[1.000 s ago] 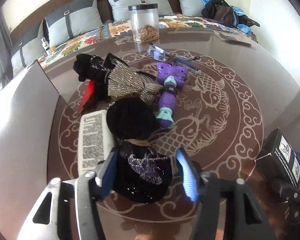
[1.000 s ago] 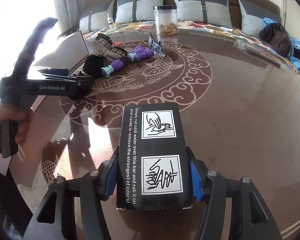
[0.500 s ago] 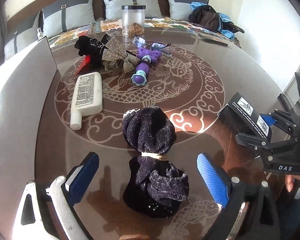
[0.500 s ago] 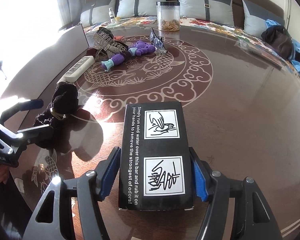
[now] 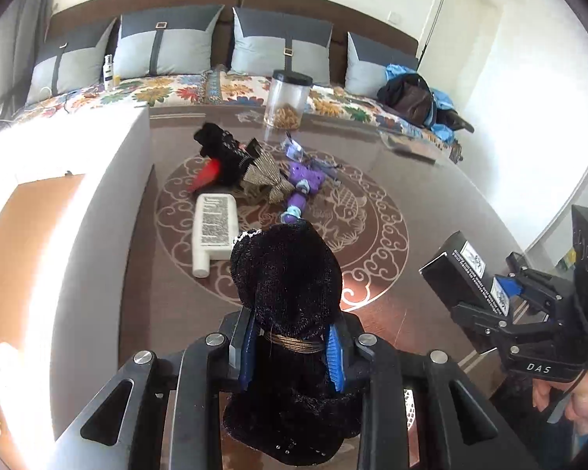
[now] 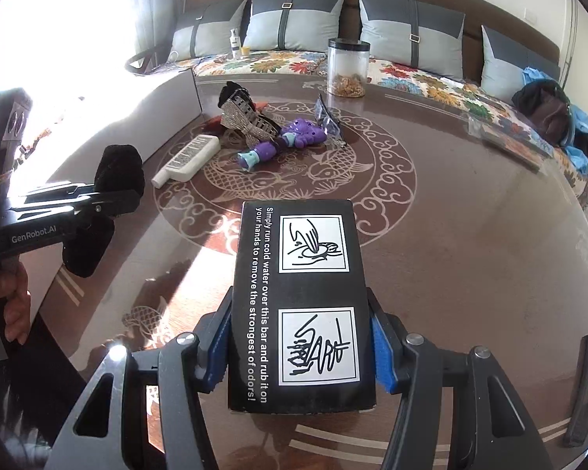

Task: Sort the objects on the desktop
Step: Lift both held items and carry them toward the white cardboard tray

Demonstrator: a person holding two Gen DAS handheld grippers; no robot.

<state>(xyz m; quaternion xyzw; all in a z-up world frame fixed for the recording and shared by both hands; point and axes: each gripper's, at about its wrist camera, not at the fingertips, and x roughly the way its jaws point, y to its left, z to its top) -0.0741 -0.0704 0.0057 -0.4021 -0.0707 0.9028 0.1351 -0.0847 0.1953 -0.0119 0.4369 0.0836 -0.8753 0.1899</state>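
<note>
We lose the black bow's point(image 5: 290, 286) lower lobe behind the left gripper point(image 5: 292, 346). The purple toy's point(image 5: 300, 190) near end sits hidden behind the bow. Jar point(image 6: 348, 66) contents too small to identify. Dark slab point(image 6: 586, 387) cut off at frame edge.

"GenRobot.AI" on left tongs point(image 6: 109, 205), "DAS" on right tongs point(image 5: 505, 297)

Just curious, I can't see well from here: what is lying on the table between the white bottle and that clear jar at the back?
A heap: a black and gold bow and a purple toy, clearest in the right wrist view.
</note>
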